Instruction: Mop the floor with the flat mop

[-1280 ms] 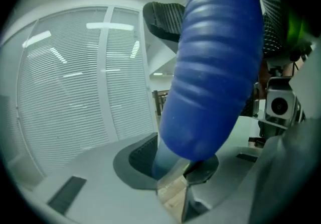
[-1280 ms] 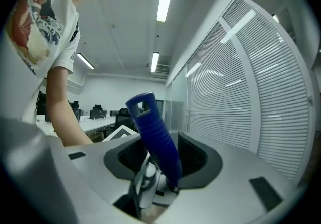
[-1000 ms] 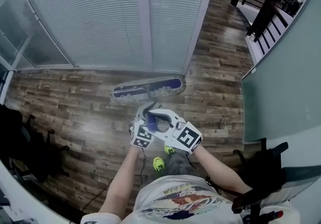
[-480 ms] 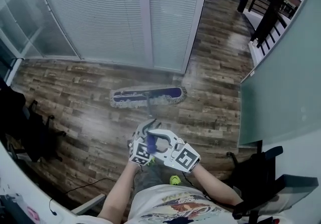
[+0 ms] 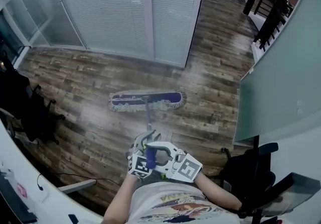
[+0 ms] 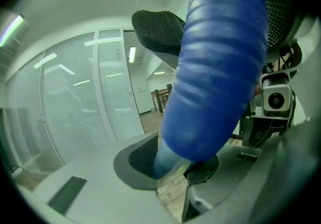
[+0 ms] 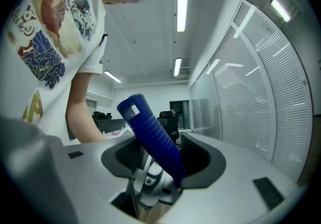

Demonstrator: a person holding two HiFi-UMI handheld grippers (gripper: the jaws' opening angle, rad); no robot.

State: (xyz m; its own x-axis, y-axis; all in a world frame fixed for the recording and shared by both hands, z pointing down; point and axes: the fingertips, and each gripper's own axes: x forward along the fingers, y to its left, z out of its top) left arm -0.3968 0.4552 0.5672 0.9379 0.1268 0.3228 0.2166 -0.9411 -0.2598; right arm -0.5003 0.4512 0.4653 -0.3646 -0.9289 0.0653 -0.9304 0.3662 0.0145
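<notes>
In the head view, the flat mop's long blue pad with its pale fringe [image 5: 146, 100] now lies well out on the brown wood-plank floor [image 5: 75, 77], ahead of both grippers. A second ago it sat close under the glass partition with white blinds [image 5: 120, 12]. The stroke seems to be a pull backward, so the strip by the partition looks covered and the floor nearer the person comes next. The thin grey pole [image 5: 147, 117] runs from the pad back to the left hand-held gripper [image 5: 142, 148] and the right hand-held gripper [image 5: 159, 153], which sit close together. Black office chairs [image 5: 27, 112] stand to the left of the left hand-held gripper and a dark cable [image 5: 70, 176] trails on the floor beside it. Another black chair [image 5: 251, 173] and a frosted glass wall [image 5: 281, 77] crowd the right side, so a wide sweep could catch on them. In the left gripper view, the jaws stand partly closed, clamped on the blue ribbed handle [image 6: 215, 67]. In the right gripper view, the jaws have just been opening. The handle passes between them and leans on one jaw, with a gap at the other, so that grip looks loose.
</notes>
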